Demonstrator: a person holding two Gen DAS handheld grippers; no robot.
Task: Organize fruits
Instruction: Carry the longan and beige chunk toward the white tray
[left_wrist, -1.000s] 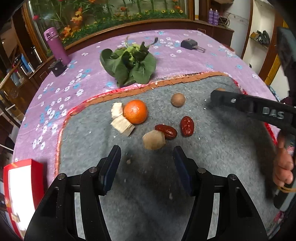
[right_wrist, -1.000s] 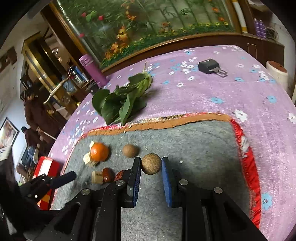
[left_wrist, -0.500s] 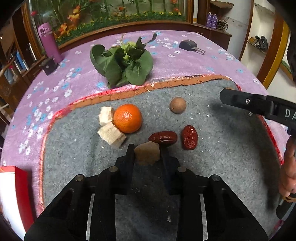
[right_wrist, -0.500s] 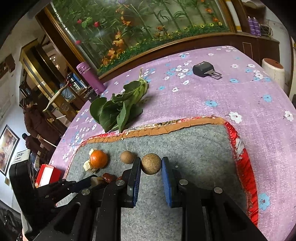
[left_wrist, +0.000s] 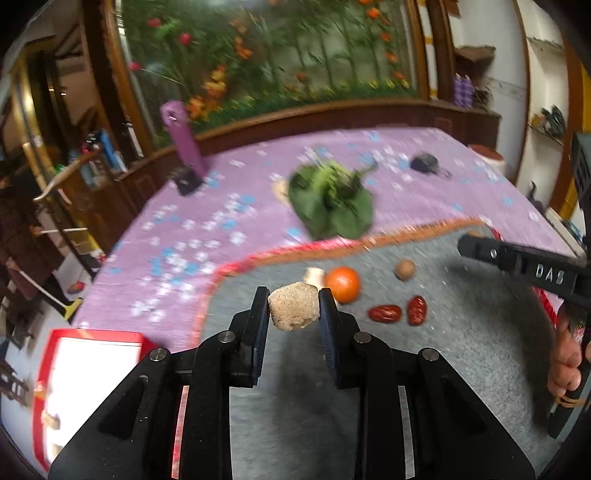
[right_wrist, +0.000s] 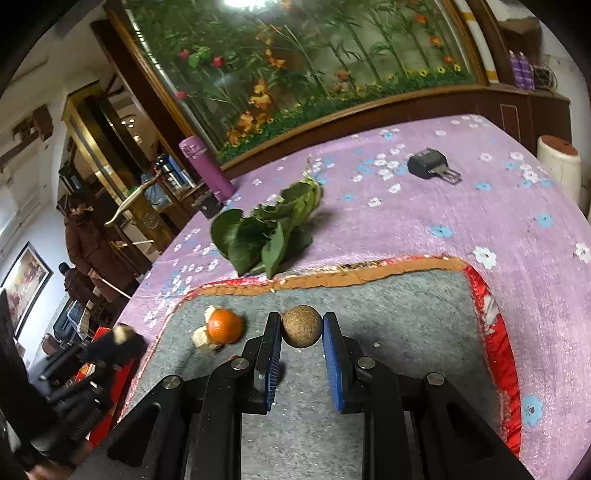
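My left gripper (left_wrist: 293, 308) is shut on a beige fruit chunk (left_wrist: 294, 305) and holds it above the grey mat (left_wrist: 461, 354). On the mat lie an orange (left_wrist: 342, 283), two red dates (left_wrist: 385, 313) (left_wrist: 417, 310), a small brown round fruit (left_wrist: 405, 269) and a pale chunk (left_wrist: 314, 275). My right gripper (right_wrist: 301, 330) is shut on a brown round fruit (right_wrist: 301, 326) over the mat (right_wrist: 406, 325). The orange (right_wrist: 225, 325) with pale chunks (right_wrist: 202, 338) beside it lies to its left. The left gripper (right_wrist: 118, 341) with the chunk shows at the far left.
A red and white box (left_wrist: 92, 373) stands left of the mat. A bunch of green leaves (left_wrist: 330, 201), a purple bottle (left_wrist: 183, 136) and a small black device (left_wrist: 424, 162) lie on the purple flowered cloth (left_wrist: 221, 206) behind.
My left gripper closed on the beige chunk, lifted it off the mat and swung left toward the red box. My right gripper kept hold of the brown round fruit.
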